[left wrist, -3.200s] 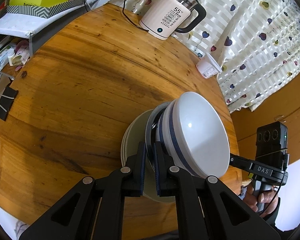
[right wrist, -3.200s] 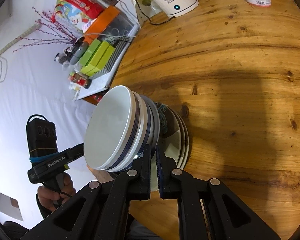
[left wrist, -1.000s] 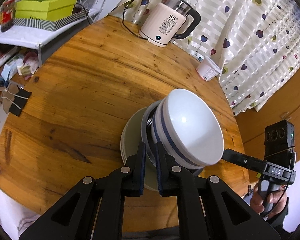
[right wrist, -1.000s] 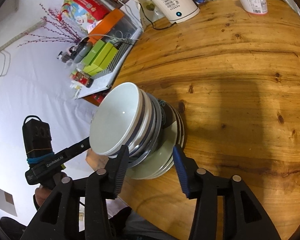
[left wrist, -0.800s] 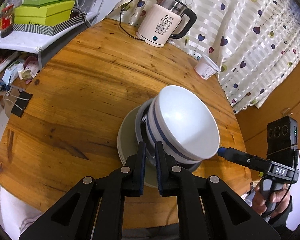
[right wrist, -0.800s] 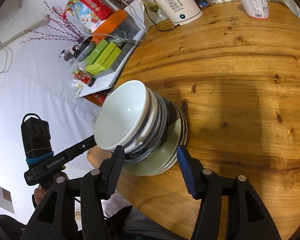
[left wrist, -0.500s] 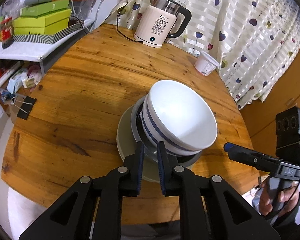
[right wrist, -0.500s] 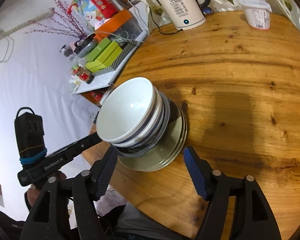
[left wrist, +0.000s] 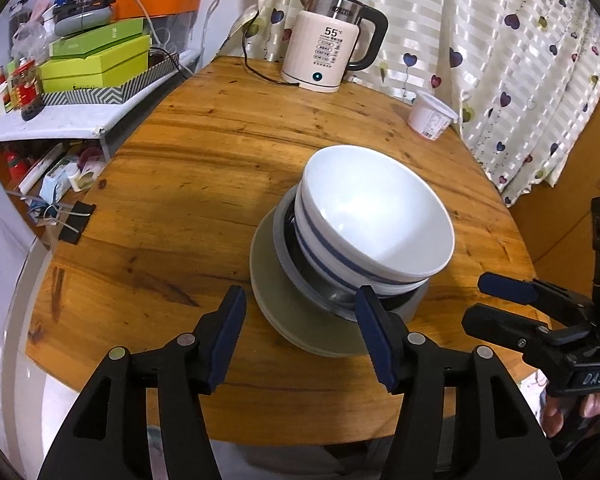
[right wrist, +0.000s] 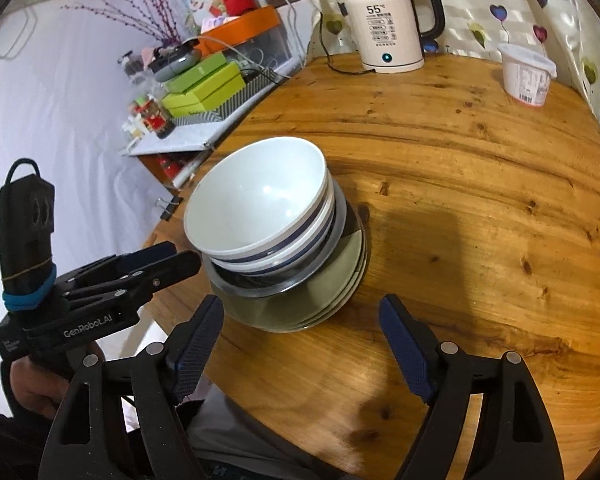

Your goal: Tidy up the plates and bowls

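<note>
Bowls (left wrist: 374,224) nested on plates (right wrist: 340,276); plate edges visible from right wrist only; both hand-held grippers just opened, empty.

My view, itemised: white bowls (left wrist: 374,216) banded in navy blue; grey-green plates (left wrist: 272,280) beneath; honey-brown knotted wooden table (left wrist: 180,184); cream kettle (left wrist: 326,60) with black handle; white curtain (left wrist: 500,40) patterned with hearts; lime-green boxes (left wrist: 96,62).
</note>
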Action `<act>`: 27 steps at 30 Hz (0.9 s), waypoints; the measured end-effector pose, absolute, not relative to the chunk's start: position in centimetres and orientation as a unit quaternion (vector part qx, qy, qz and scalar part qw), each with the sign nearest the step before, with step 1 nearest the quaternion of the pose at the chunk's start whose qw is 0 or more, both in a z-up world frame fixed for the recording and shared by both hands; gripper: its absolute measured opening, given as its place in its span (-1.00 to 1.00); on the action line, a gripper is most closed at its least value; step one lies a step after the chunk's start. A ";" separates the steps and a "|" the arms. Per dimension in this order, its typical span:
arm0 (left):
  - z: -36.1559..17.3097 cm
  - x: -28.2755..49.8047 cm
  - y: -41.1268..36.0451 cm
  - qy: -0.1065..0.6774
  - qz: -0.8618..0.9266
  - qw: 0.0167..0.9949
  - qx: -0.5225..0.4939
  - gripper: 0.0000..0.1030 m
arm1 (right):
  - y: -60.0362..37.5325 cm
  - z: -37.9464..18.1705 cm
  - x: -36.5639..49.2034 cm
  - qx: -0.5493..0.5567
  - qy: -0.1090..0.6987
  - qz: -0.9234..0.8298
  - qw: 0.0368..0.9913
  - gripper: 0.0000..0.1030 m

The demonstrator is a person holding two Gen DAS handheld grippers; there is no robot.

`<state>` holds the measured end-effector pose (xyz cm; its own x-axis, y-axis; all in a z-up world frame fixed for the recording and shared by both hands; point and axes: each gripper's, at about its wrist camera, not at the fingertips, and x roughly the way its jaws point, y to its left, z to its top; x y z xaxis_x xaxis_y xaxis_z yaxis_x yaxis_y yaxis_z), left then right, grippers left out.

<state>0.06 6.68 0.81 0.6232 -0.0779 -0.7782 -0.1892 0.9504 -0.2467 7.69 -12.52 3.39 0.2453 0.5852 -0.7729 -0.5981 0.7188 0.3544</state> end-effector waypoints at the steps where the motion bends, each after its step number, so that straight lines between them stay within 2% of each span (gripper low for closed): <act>1: 0.7 0.0 6.6 0.435 0.034 0.887 -0.150 0.12 | -12.4 3.3 7.6 -0.010 0.486 0.375 0.789 0.57; 27: 0.5 -0.5 5.9 0.437 0.055 0.889 -0.126 0.12 | -11.4 2.6 7.3 -0.026 0.491 0.382 0.782 0.58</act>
<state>-0.47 5.93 0.48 0.6115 -0.0132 -0.7912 -0.2073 0.9623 -0.1762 7.28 -11.40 2.59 0.2257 0.5725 -0.7882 -0.6237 0.7065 0.3346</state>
